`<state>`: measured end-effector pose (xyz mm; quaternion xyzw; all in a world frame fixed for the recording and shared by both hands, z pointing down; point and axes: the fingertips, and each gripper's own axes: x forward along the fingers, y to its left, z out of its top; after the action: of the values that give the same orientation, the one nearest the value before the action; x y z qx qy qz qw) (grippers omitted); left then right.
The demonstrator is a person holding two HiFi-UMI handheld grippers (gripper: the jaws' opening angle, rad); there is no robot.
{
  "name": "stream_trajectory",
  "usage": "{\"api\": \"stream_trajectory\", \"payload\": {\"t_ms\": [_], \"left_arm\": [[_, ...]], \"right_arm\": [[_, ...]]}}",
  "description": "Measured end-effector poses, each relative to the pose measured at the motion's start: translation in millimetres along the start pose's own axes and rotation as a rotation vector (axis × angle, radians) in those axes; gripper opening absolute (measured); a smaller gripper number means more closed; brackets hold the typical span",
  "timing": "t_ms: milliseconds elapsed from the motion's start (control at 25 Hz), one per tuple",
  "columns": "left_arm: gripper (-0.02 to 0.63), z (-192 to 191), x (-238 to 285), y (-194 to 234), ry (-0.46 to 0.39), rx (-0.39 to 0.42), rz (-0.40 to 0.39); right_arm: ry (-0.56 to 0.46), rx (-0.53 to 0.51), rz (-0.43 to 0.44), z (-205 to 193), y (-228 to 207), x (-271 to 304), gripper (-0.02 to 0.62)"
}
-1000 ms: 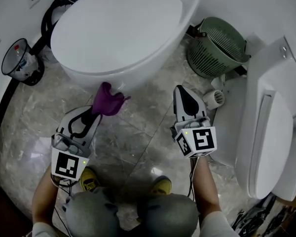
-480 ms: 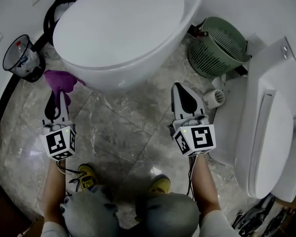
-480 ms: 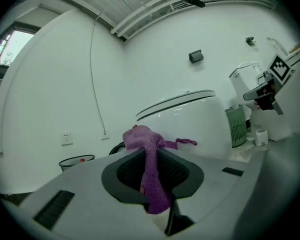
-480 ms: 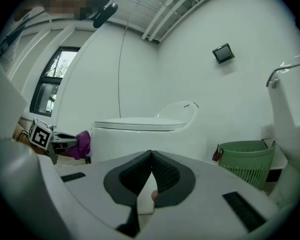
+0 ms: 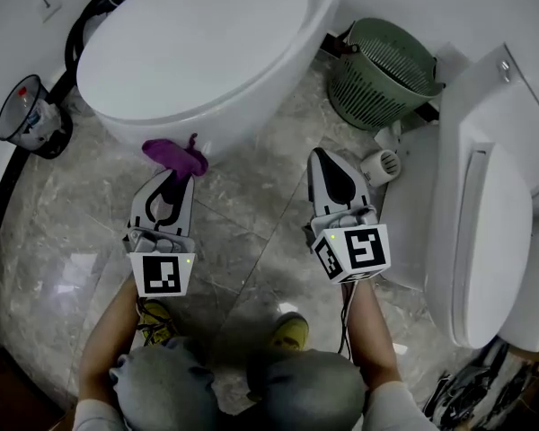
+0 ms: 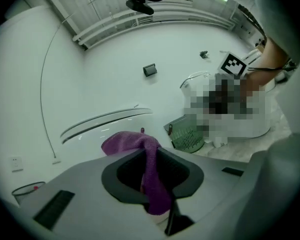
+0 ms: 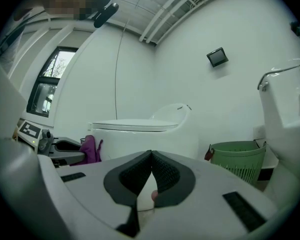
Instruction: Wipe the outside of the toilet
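Left gripper (image 5: 173, 176) pinching purple cloth (image 5: 174, 154); cloth bunched against near outer wall of toilet (image 5: 193, 52), low on bowl, lid down. Right gripper (image 5: 327, 162) jaws pressed together, nothing between, over marble floor (image 5: 242, 241), near green basket (image 5: 382, 74) at far right.

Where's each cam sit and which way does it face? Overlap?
Head view: on the person's head, steeply down at the toilet; forearms, knees, left gripper, right gripper show.
Left gripper view: on the left gripper, looking along jaws shut on the purple cloth toward the toilet.
Right gripper view: on the right gripper, low, jaws together, facing the toilet.
Shared: both gripper views show the green basket.
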<state>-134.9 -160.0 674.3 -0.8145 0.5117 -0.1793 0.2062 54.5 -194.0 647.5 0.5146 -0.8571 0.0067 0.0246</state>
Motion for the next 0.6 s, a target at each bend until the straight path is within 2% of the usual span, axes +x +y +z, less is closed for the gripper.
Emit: {"api": "stream_trajectory", "payload": {"t_ms": [80, 240, 360, 440, 520, 600], "left_arm": [[0.084, 8.4, 14.9, -6.3, -0.024, -0.043, 0.007], [0.084, 14.8, 42.5, -23.1, 0.007, -0.043, 0.006], [0.084, 13.2, 65.1, -46.4, 0.033, -0.114, -0.025], [0.084, 11.1, 85.1, -62.3, 0.067, -0.14, -0.076], [0.084, 8.7, 104.2, -81.3, 0.104, -0.097, -0.146], [0.084, 10.8, 114.3, -98.1, 0.102, -0.043, -0.212]], "right_arm": [[0.001, 0.0, -0.01, -1.3, -5.2, -5.6, 0.009], [0.004, 0.0, -0.042, -4.1, -18.5, -15.0, 0.009], [0.004, 0.004, -0.068, -4.6, -28.8, -20.6, 0.009], [0.004, 0.01, -0.084, -5.9, -36.5, -23.7, 0.009], [0.006, 0.019, -0.104, -8.6, -44.6, -27.0, 0.009], [0.01, 0.025, -0.117, -11.8, -49.8, -30.0, 0.009]]}}
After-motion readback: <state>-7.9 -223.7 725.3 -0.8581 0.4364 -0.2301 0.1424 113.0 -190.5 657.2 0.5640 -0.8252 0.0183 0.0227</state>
